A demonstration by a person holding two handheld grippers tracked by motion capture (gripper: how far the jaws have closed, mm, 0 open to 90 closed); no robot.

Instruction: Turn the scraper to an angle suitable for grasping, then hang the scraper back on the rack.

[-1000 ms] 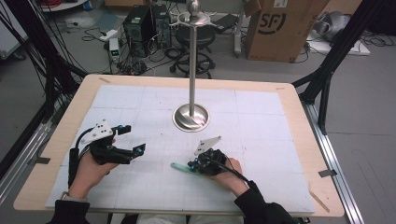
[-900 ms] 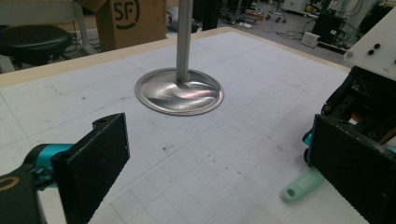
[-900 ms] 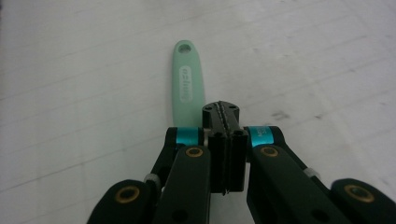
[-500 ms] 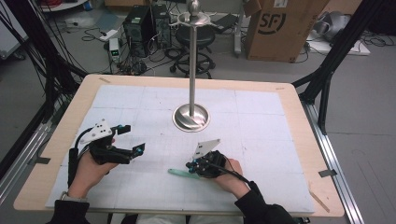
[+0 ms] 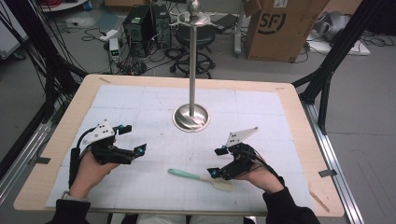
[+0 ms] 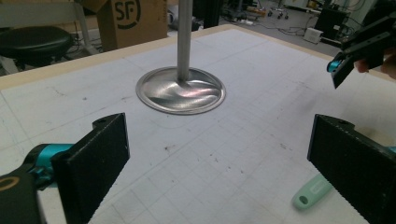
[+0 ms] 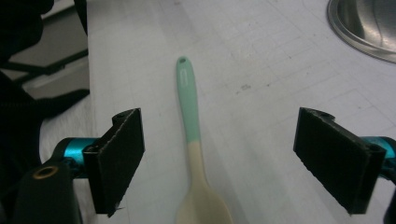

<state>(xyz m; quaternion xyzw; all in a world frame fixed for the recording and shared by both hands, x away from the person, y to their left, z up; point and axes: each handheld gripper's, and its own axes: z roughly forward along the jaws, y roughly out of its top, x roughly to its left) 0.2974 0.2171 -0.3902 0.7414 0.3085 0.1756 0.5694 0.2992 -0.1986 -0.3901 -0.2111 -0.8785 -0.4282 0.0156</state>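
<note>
On mat, spatula (image 5: 200, 178) handle leftward

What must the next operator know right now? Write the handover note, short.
Left gripper: open, empty, over the left of the white mat.
Right gripper: open; its jaws have just been opening, and nothing is pressed between them.
Spoon: mint-green handle, cream head, lying flat on the mat just below the right gripper, touched by neither gripper. The handle end has a small hole.
Metal stand: upright at mid-table, with nothing hanging on its top arms.
Done: the spoon lies free on the mat.
Left: probably pick the spoon up again, perhaps to hang it on the stand.
</note>
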